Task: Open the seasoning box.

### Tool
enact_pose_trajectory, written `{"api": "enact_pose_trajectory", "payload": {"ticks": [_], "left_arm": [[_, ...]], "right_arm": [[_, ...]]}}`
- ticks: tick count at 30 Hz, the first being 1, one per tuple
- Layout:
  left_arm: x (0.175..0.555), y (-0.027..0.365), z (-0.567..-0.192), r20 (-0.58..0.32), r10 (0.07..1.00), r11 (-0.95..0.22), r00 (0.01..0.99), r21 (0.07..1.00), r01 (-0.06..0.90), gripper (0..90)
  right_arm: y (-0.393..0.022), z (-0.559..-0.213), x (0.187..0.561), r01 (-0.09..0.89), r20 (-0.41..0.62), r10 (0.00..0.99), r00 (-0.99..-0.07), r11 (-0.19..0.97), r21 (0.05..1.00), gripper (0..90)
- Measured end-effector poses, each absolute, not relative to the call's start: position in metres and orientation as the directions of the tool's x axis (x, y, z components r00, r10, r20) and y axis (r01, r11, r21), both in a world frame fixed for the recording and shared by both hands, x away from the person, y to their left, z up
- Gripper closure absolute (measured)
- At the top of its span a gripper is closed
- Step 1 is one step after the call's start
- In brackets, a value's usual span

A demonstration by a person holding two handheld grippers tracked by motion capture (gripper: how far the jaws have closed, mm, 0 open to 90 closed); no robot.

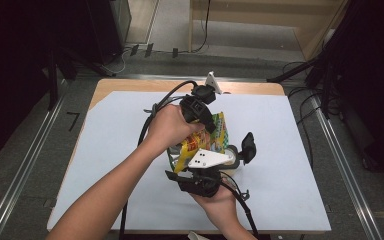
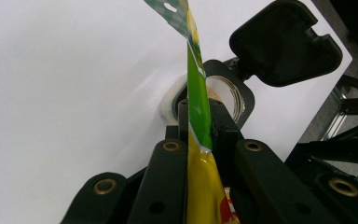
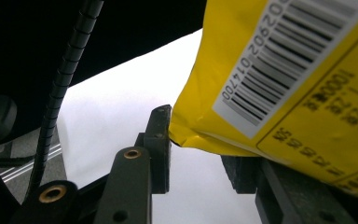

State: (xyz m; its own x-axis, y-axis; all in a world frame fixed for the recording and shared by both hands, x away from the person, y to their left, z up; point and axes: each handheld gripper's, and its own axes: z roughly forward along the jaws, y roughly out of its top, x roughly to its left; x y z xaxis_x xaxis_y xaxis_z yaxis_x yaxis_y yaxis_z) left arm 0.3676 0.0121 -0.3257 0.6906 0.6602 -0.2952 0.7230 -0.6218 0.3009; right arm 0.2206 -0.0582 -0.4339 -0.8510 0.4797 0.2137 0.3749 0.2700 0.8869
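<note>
While both hands hold steady over the middle of the white table sheet (image 1: pixel 290 165), a yellow and green snack bag (image 1: pixel 215 135) hangs between the two grippers. Left gripper (image 2: pixel 199 126): jaws pressed together on the bag's thin green sealed edge, seen edge-on in the left gripper view. Right gripper (image 3: pixel 196 144): jaws part-way apart; the bag's yellow barcoded corner (image 3: pixel 279 84) sits between them, touching the left pad; whether the other pad presses cannot be told. Clear container (image 1: pixel 232 156) rests on the sheet just right of the bag, its black lid (image 1: pixel 248 146) hinged up.
</note>
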Motion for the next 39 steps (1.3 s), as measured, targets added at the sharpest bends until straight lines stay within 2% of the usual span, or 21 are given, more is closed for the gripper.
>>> {"api": "enact_pose_trajectory", "payload": {"ticks": [39], "left_arm": [[0.3662,0.0156,-0.3287,-0.298,0.659,-0.623,0.691,0.299,0.723,86.6]], "right_arm": [[-0.0561,-0.4368,0.2203,0.389,0.231,0.47,-0.852,0.272,0.88,67.1]]}}
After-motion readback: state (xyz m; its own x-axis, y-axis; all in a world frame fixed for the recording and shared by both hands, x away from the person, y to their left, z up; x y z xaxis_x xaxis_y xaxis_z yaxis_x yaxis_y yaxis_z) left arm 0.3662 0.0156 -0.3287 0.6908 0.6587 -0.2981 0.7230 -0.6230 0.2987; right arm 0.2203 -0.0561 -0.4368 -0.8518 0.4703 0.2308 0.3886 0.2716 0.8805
